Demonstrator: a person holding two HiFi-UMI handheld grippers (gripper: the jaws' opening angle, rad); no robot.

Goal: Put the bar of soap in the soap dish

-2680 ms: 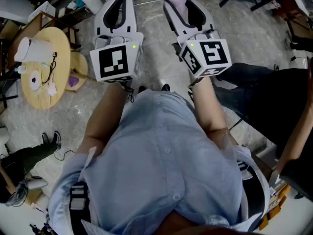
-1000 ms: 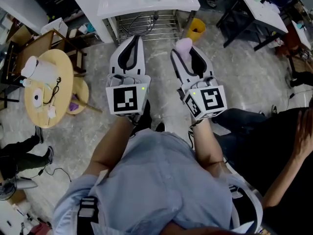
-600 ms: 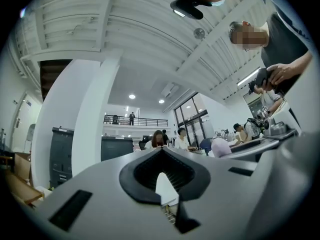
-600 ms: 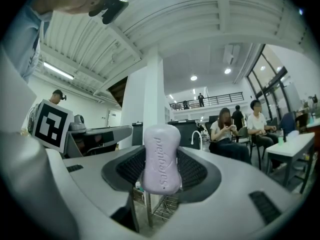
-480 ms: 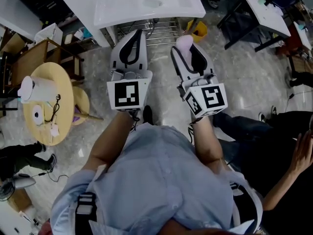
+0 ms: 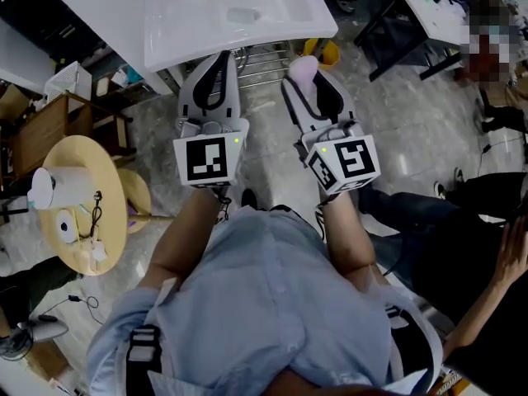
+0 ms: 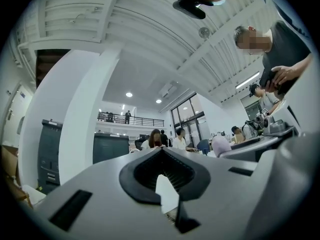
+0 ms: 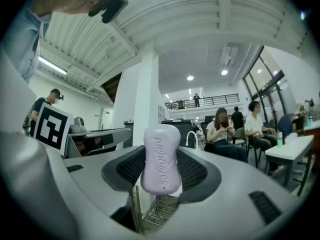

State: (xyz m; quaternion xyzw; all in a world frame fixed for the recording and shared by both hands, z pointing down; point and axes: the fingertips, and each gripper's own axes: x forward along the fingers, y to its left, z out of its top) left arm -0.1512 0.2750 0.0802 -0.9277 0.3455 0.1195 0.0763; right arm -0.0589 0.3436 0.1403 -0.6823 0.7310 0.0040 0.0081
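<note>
My right claw (image 8: 161, 186) is clamped on the pink soap bar (image 8: 161, 154), which stands upright between the jaws. My left claw (image 7: 167, 194) is closed with nothing in it. The white sink (image 6: 190, 23) is just ahead.

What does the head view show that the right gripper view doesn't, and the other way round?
Only the head view: the white sink seen from above, the round table at left, the yellow bin.
Only the right gripper view: the lettering embossed on the upright soap, and seated people beyond.
Both: the right claw shut on the lilac soap, the left gripper's marker cube, and the wire rack under the sink.
</note>
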